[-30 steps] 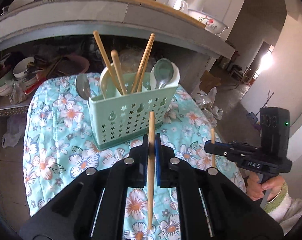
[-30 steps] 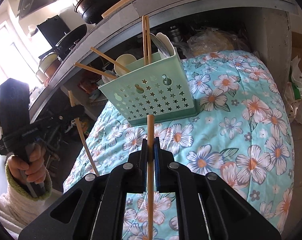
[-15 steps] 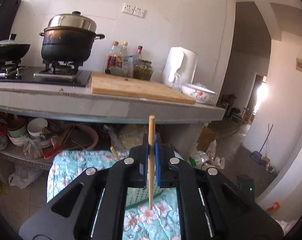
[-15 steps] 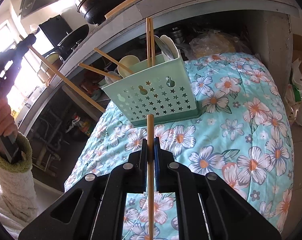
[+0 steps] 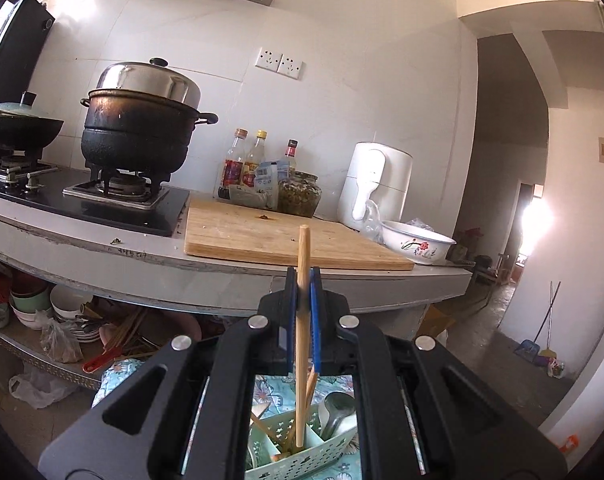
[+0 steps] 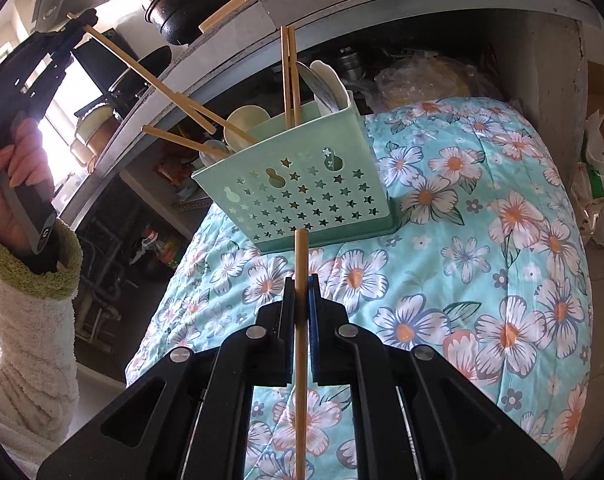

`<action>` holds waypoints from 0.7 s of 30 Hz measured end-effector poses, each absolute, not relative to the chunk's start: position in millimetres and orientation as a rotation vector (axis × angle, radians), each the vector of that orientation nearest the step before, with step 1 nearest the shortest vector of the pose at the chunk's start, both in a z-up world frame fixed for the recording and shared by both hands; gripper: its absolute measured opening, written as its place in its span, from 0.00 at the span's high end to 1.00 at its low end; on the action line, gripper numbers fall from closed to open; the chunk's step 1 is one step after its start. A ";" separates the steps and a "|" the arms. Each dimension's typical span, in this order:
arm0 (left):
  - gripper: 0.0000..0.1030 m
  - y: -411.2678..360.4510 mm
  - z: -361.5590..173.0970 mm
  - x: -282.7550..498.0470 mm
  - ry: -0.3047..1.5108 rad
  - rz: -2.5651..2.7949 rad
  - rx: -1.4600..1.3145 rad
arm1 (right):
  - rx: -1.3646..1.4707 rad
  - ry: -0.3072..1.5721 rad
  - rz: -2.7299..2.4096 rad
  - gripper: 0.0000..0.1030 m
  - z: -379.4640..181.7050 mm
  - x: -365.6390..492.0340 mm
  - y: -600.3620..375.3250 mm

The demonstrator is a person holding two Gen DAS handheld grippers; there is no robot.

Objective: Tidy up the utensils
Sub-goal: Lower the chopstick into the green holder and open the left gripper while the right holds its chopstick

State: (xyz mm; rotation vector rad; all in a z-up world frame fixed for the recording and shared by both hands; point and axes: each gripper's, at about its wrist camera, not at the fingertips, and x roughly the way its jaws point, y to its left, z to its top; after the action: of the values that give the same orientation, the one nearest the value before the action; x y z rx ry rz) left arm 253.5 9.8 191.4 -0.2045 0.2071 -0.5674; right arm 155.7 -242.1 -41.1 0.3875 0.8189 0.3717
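Overhead, left claw (image 6: 78, 24) clamped on a chopstick (image 6: 150, 80) (tip over the caddy (image 6: 294, 196)); right claw (image 6: 300, 280) likewise gripping one.

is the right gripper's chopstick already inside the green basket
No, the right gripper is clamped on its chopstick, whose tip stops short of the green basket.

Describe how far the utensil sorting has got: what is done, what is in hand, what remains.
Done: several chopsticks and spoons already stand in the green basket. In hand: the left claw is shut on a chopstick whose lower end dips into the basket; the right claw grips a second chopstick in front of it. Left: release both into the basket.
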 end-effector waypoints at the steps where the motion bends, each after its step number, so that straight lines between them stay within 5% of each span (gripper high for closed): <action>1: 0.95 8.2 186.8 258.0 0.208 -0.568 -0.210 | 0.389 0.823 0.371 0.94 -42.4 157.0 -242.4; 21: 0.95 -13.7 98.7 307.5 0.412 -0.600 -0.249 | 0.399 0.858 0.369 0.94 -54.3 169.3 -241.9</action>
State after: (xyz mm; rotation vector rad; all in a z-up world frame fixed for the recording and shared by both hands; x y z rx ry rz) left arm 307.5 -13.7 98.7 -0.2491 0.4117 -0.6001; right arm 169.3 -241.9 -54.3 0.3990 0.8585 0.3692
